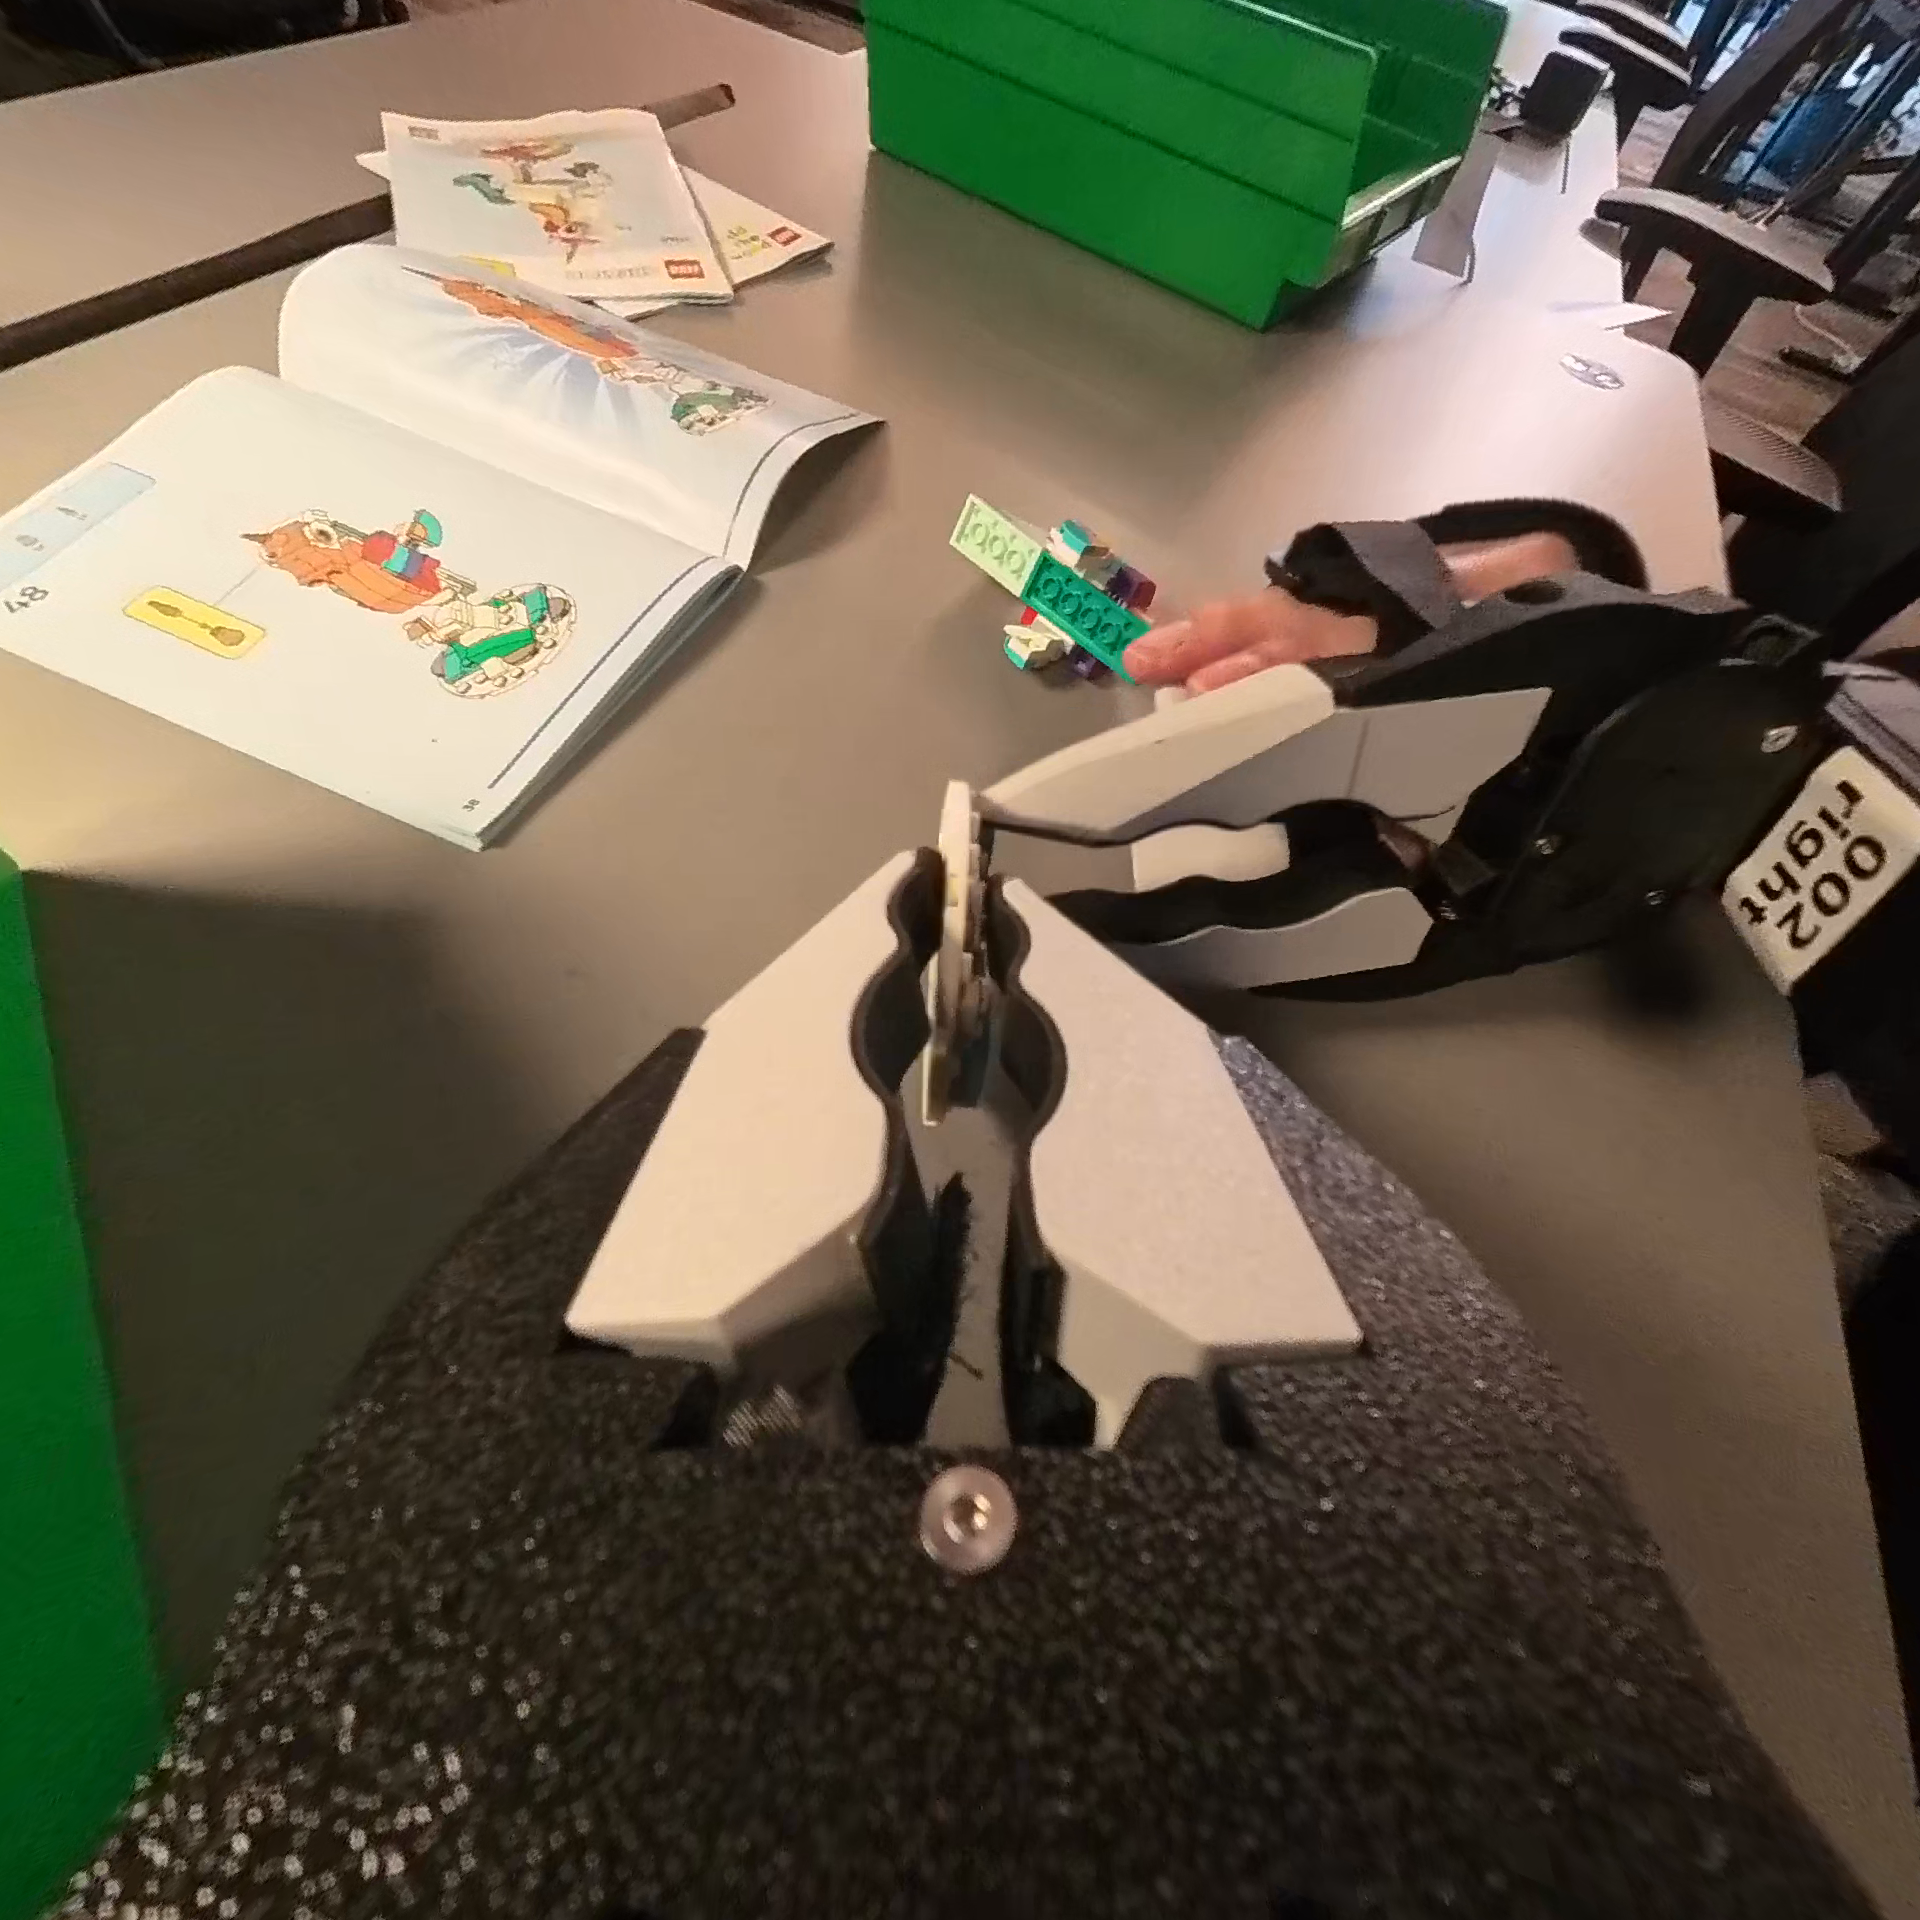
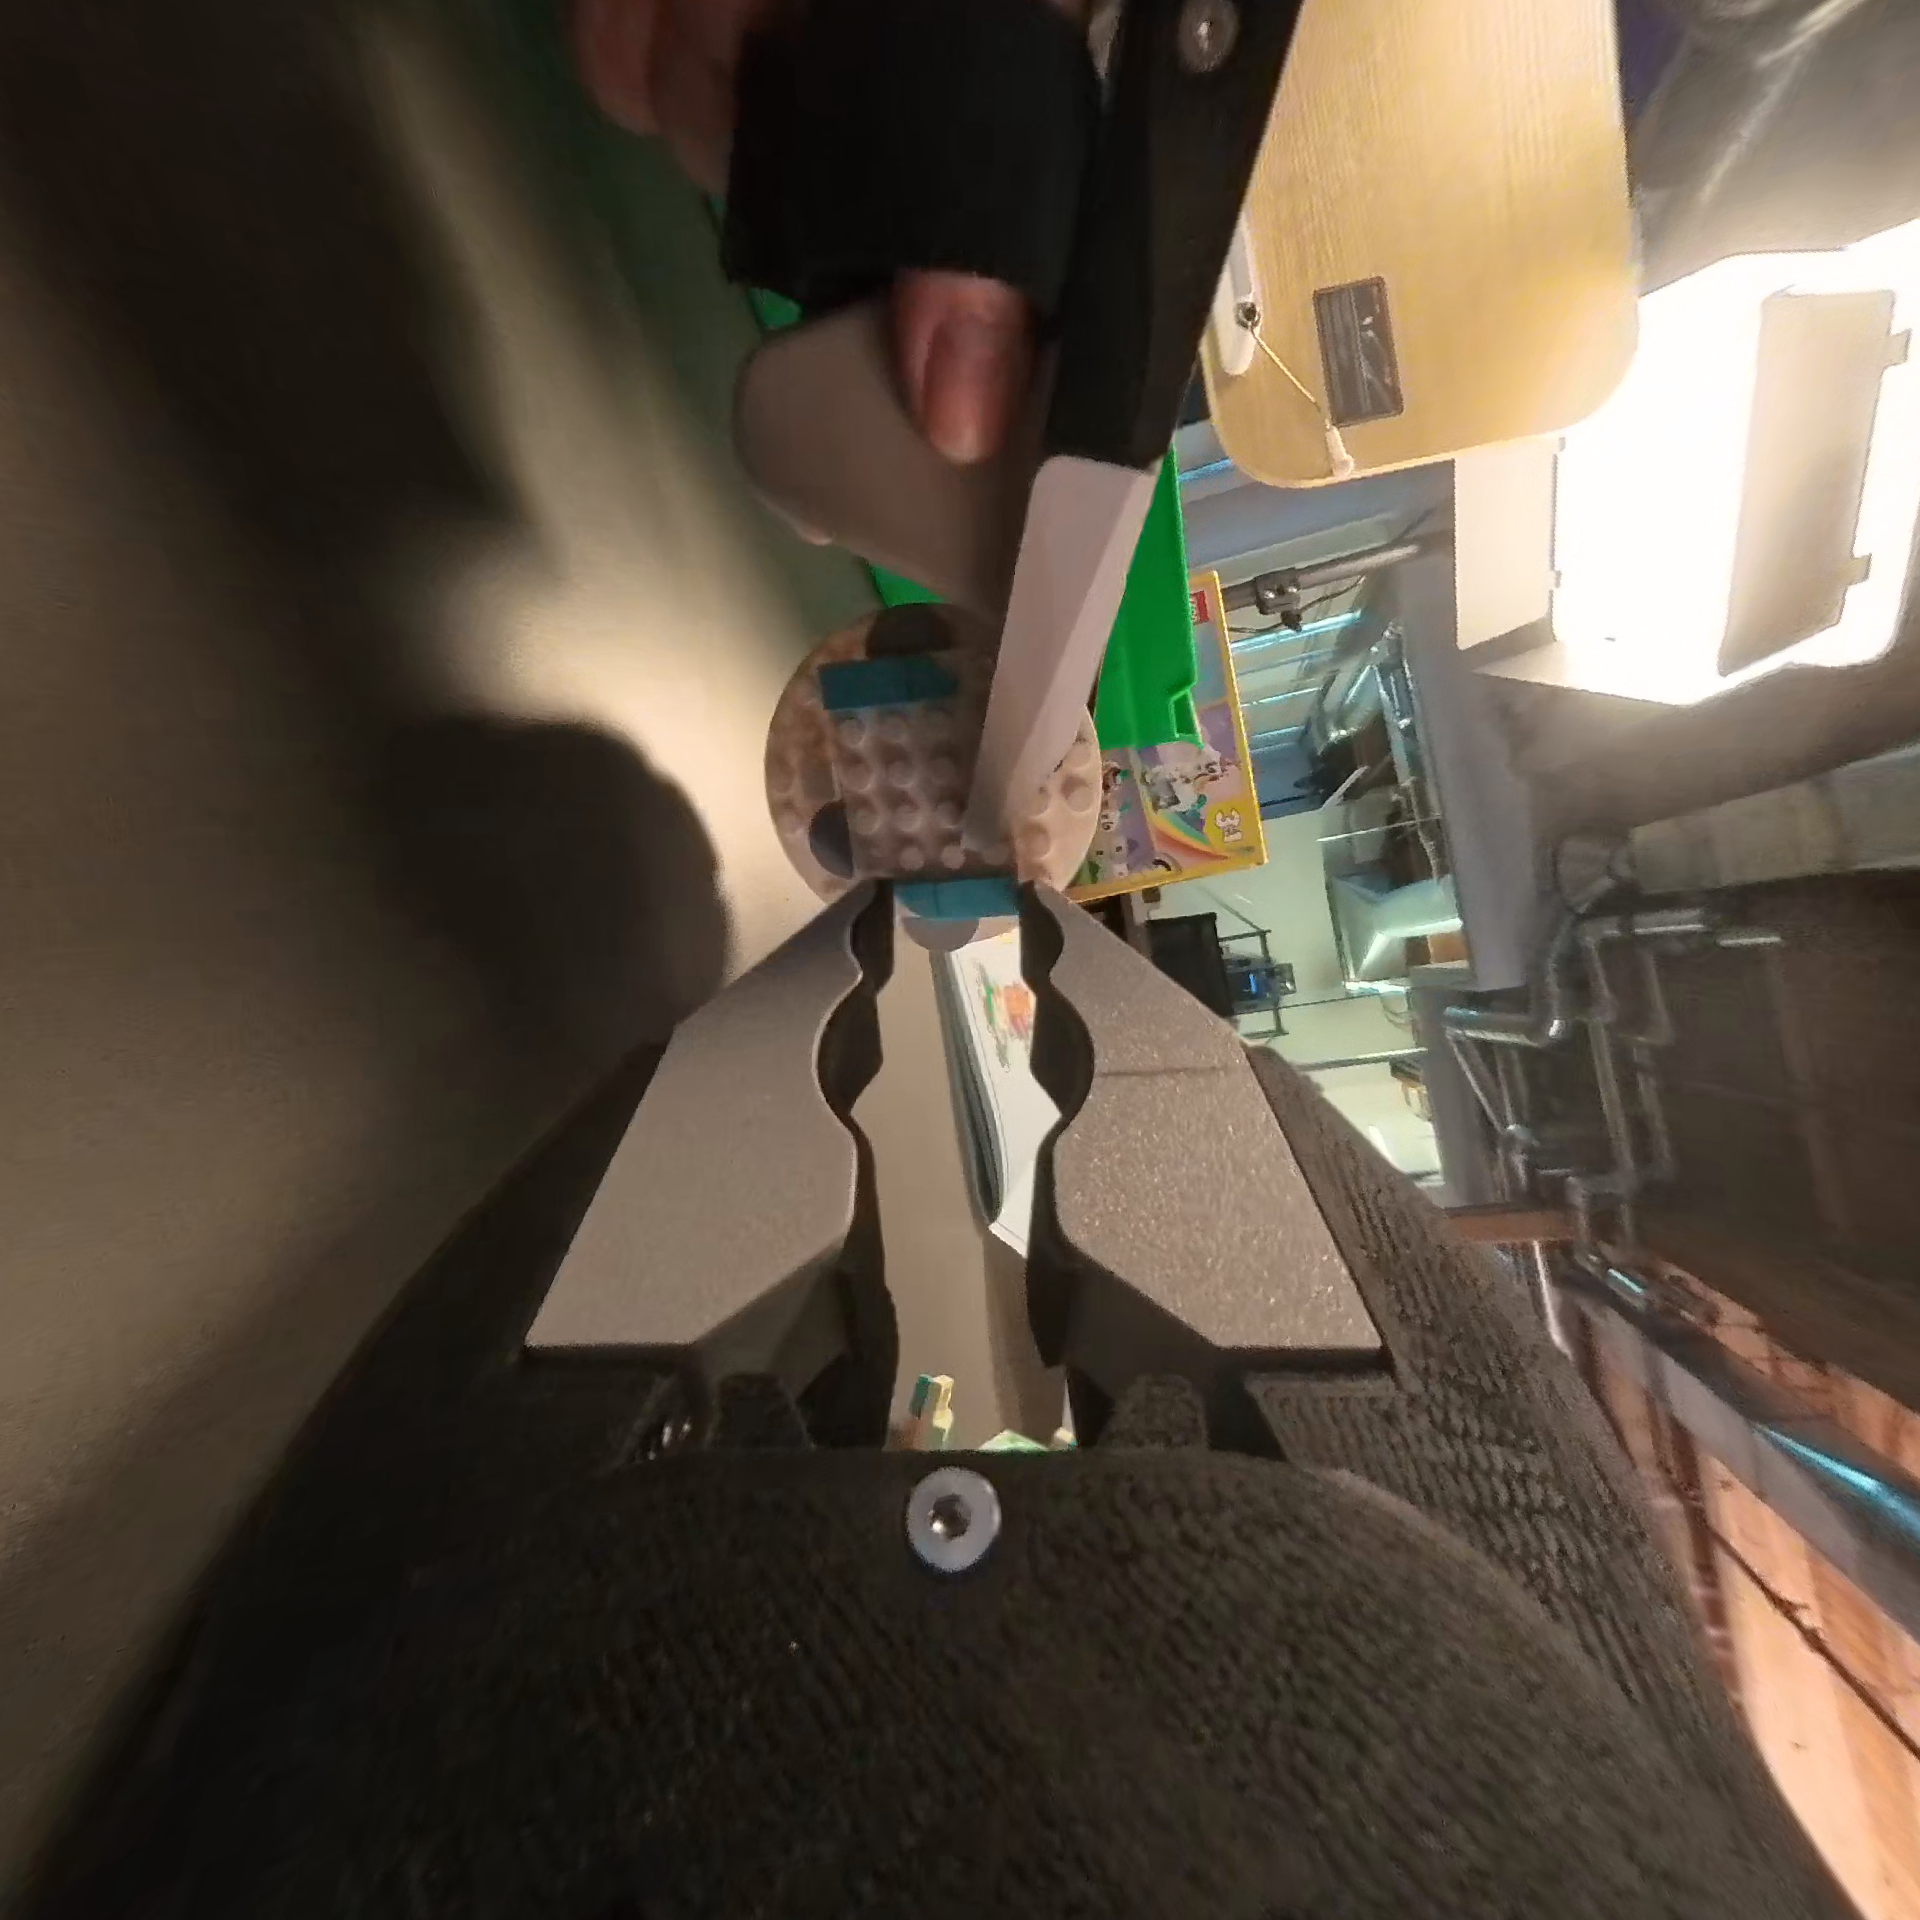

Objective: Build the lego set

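2 grippers: left gripper point(image 1: 961, 883) clamps round studded plate point(image 2: 914, 769); right gripper point(image 2: 956, 914) pinches teal brick point(image 2: 951, 896).

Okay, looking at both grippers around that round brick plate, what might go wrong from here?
1. The left gripper pinches the round tan plate edge-on, so a sideways push may twist it loose.
2. The right gripper closes on only the teal piece at the rim, a shallow hold that could slip.
3. If dropped, parts could scatter towards the small brick model.
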Demonstrator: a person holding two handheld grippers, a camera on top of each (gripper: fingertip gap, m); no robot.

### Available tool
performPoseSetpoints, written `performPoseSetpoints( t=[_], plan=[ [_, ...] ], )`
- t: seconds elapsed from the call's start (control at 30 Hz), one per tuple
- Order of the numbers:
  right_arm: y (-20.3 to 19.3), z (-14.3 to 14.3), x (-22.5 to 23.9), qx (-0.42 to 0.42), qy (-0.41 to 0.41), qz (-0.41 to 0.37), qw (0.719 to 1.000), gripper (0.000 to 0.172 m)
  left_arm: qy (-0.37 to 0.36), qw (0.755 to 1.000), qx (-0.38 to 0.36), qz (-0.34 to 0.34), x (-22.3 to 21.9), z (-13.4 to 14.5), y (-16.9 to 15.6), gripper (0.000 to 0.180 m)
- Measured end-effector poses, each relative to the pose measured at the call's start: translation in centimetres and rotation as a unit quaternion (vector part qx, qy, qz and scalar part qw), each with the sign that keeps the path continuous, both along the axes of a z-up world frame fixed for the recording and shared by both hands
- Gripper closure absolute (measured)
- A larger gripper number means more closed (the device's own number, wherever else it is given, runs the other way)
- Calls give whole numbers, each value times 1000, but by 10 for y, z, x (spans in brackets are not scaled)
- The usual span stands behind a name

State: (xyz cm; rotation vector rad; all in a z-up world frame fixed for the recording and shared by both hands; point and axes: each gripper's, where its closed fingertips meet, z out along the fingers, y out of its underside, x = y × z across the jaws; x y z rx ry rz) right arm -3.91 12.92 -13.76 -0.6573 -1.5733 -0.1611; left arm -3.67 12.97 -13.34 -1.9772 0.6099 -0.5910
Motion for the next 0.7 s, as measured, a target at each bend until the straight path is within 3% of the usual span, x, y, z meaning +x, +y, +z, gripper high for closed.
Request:
performPoseSetpoints(
  t=[0.1, 0.13, 0.3, 0.47, 0.6, 0.7],
  plan=[
    [-1, 2, 1, -4, -1, -5, 1000, 152, -21, 1000, -13, -2, 0, -1, -1, 176],
    [-1, 7, 2, -1, 9, -10, 1000, 172, -20, 1000, -14, -2, 0, -2, -1, 176],
    [2, 10, 3, -3, 14, -20, 1000, 172, -37, 999, -4, 15, 0, 1, 2, 176],
    [-1, -2, -1, -24, -9, -16, 1000, 172, -59, 996, 49, 53, -11, 22, 10, 176],
    [8, 7, 1, -144, 63, -19, 987, 172, -70, 988, 117, 68, -15, 33, 12, 176],
    [14, 38, 8, -299, 183, 2, 936, 164, -58, 963, 252, 82, -16, 62, 8, 177]
  ],
)
